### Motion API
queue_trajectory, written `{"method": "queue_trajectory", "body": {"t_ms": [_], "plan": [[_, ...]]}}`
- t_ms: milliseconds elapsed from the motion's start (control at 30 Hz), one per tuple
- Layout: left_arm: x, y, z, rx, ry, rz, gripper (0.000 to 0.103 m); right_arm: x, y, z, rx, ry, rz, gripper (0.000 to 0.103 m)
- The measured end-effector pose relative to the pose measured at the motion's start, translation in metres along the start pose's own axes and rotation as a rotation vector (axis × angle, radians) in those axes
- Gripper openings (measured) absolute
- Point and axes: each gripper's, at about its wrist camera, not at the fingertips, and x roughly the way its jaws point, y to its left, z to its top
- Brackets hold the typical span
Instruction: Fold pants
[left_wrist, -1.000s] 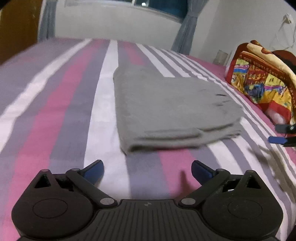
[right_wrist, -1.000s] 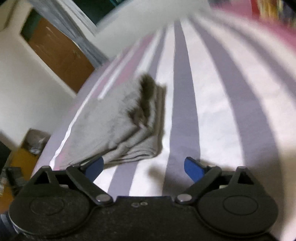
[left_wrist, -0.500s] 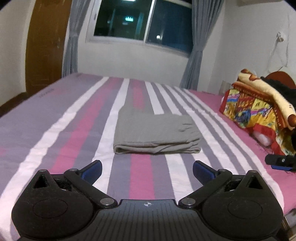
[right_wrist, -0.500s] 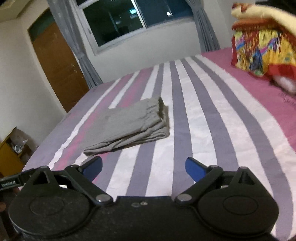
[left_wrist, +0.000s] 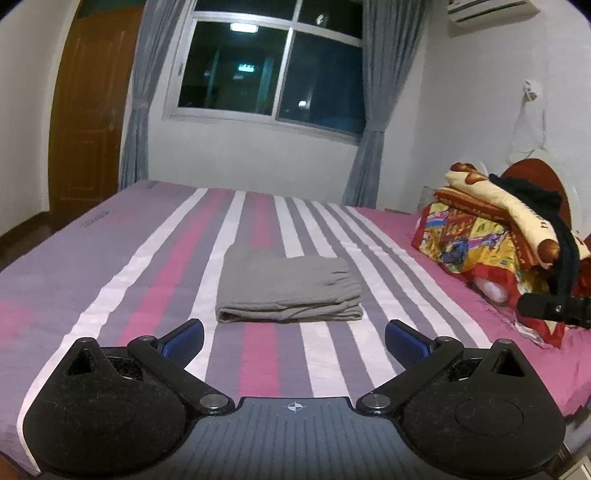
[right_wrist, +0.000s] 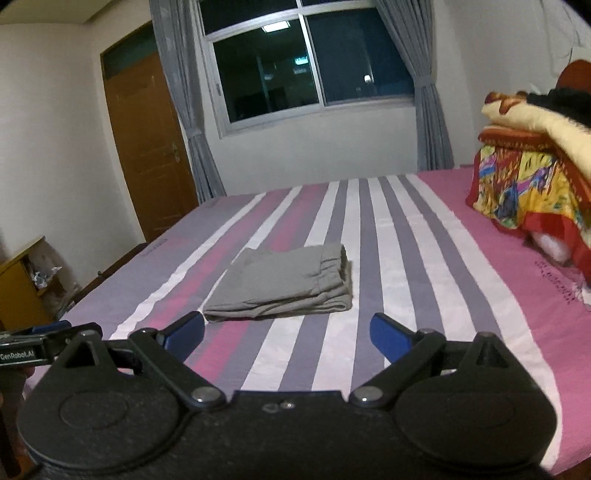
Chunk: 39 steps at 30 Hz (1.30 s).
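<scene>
Lying folded on the striped bed (left_wrist: 110, 280), grey pants (left_wrist: 288, 286); each hand-held gripper (left_wrist: 293, 338) (right_wrist: 286, 334) released, empty.

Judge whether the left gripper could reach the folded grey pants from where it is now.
Probably yes: the left gripper is open, and only bare striped bedsheet lies between it and the folded grey pants.

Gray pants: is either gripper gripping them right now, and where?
Nothing held. Left gripper and right gripper are open, short of the folded gray pants on the bed.
</scene>
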Motion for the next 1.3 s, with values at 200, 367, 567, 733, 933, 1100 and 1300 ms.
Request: {"method": "queue_trajectory", "body": {"t_ms": [200,367,567,733,933,1100,1300], "plan": [[-0.037,-0.012,0.001,0.007,-0.058,-0.008,0.103,-0.028,0.018,-0.006,-0.051,-0.03,-0.016,0.096],[-0.069,-0.023,-0.007,0.019,-0.105,-0.011,0.103,-0.043,0.029,-0.017,-0.076,-0.042,-0.029,0.096],[-0.086,-0.029,-0.014,0.024,-0.126,-0.004,0.103,-0.053,0.044,-0.026,-0.118,-0.065,-0.066,0.096],[-0.094,-0.022,-0.016,0.018,-0.141,0.025,0.103,-0.064,0.041,-0.034,-0.115,-0.092,-0.118,0.096],[-0.1,-0.018,-0.018,0.009,-0.152,0.031,0.103,-0.075,0.031,-0.04,-0.053,-0.121,-0.121,0.096],[-0.103,-0.019,-0.017,0.007,-0.162,0.028,0.103,-0.074,0.038,-0.042,-0.082,-0.118,-0.106,0.096],[-0.101,-0.018,-0.023,0.006,-0.148,0.033,0.103,-0.072,0.043,-0.045,-0.088,-0.111,-0.098,0.096]]}}
